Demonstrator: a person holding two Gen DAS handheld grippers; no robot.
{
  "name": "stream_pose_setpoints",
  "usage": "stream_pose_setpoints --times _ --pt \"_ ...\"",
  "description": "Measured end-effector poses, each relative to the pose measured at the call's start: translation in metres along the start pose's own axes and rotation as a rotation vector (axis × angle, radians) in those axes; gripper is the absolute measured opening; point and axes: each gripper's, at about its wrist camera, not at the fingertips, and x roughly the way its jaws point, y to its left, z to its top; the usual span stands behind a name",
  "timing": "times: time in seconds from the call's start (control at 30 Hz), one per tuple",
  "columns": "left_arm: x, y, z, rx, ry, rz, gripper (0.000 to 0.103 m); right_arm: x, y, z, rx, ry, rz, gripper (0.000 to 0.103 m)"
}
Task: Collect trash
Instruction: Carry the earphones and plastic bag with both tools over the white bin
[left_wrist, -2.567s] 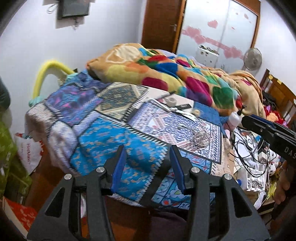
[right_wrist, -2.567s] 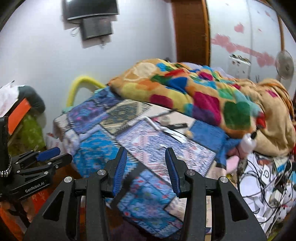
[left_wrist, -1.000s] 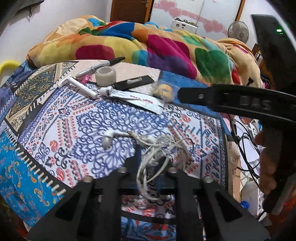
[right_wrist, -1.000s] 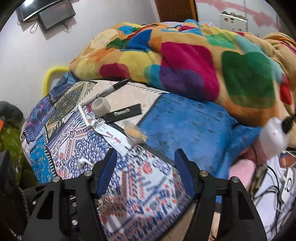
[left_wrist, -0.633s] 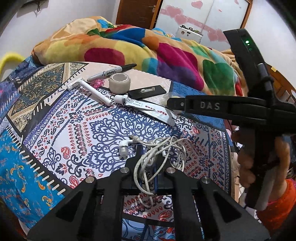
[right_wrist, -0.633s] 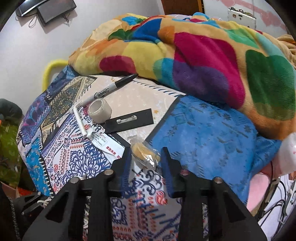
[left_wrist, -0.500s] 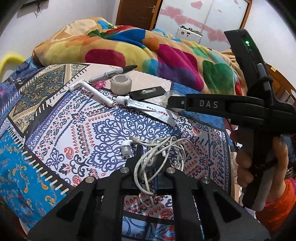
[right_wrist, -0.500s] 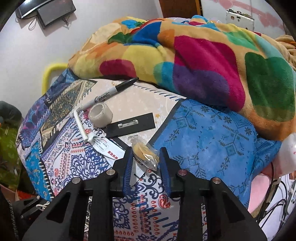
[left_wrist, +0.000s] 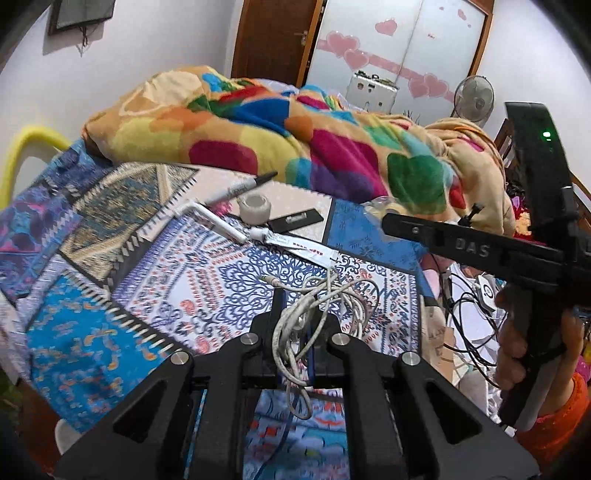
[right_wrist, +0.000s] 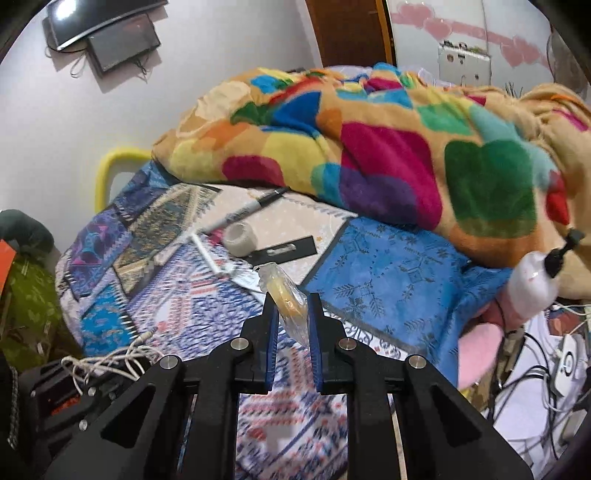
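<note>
Lifted both loads clear of the bedspread (left_wrist: 207, 273) since half a second ago, and pulled back from the bed. Left gripper (left_wrist: 293, 306) clamped on the tangled earphone cord (left_wrist: 317, 295), loops spilling over the fingers and one plug end poking out to the left. Right gripper (right_wrist: 290, 306) pinched narrow on the clear wrapper (right_wrist: 284, 295) with something yellow inside (contents too blurred to name); raised above the patterned cloth, not touching it.

Judged about partway through: two pieces in hand, neither dropped anywhere yet, no bin visible in either view. Left lying on the bed: marker (left_wrist: 240, 188), tape roll (left_wrist: 255, 208), black strip (left_wrist: 295, 219), white tube (left_wrist: 291, 243) and white stick (left_wrist: 210, 218); unclear which of these count as trash.

Wrapper's long axis ran away from the camera, top end tilted up and to the left beyond the fingertips, lower end down between the jaws. Cord without any single axis, just a loose bundle hanging toward the camera.

Beyond, colourful blanket (right_wrist: 369, 147) heaped at the far side.
</note>
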Motion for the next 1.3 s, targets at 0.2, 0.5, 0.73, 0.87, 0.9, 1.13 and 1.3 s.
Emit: stream_pose_setpoints --times 0.2,0.5,0.73,0.87,0.9,1.13,1.3 --pt "-0.054 -0.001 -0.004 0.021 -0.049 0.035 0.008 -0.053 0.028 0.001 -0.034 -0.074 0.009 0.013" --pt "-0.130 0.014 -0.020 -0.004 -0.112 0.078 0.008 -0.118 0.082 -0.018 -0.102 -0.151 0.045 0.014" --pt "-0.181 0.040 -0.047 -0.036 -0.145 0.128 0.008 -0.145 0.128 -0.040 -0.163 -0.175 0.057 0.014" --pt "-0.206 0.064 -0.069 -0.064 -0.142 0.167 0.008 -0.152 0.151 -0.054 -0.196 -0.167 0.079 0.014" --pt "-0.211 0.068 -0.074 -0.069 -0.141 0.175 0.008 -0.152 0.158 -0.058 -0.207 -0.164 0.085 0.014" --pt "-0.246 0.118 -0.113 -0.143 -0.134 0.253 0.008 -0.146 0.207 -0.081 -0.270 -0.128 0.156 0.014" --pt "-0.263 0.158 -0.136 -0.209 -0.123 0.314 0.008 -0.129 0.250 -0.095 -0.340 -0.078 0.213 0.014"
